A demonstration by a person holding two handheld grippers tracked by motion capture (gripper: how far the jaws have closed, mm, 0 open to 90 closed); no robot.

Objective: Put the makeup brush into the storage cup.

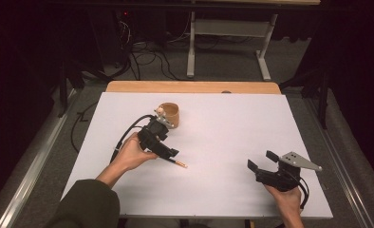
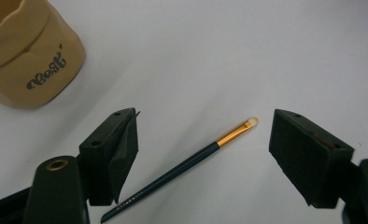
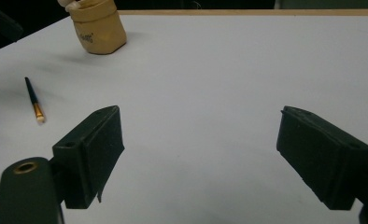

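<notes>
**Worktop stock: one brush, one pot, two grippers**

Worktop (image 1: 223, 123): white sheet over a wooden board, a strip of wood showing along the far edge.

Brush (image 2: 182, 163): slim, dark handle, gold ferrule, pale tip. Lies flat on the worktop left of centre, tip toward 4 o'clock in the high view. In the left gripper view it lies between the two jaws, touching neither, tip toward 1 o'clock.

Pot (image 1: 170, 114): tan, soft-sided, with dark lettering on its wall. Stands upright toward the far edge, at 12 o'clock from the brush and well apart from it.

Left gripper (image 2: 203, 154): held in the left hand (image 1: 130, 154), low over the brush handle, jaws set wide apart, nothing clamped.

Right gripper (image 1: 260, 160): held in the right hand (image 1: 287, 197) at the near right of the worktop, at 3 o'clock from the brush. Jaws wide apart, bare sheet between them; grey three-cornered plate on top.
</notes>
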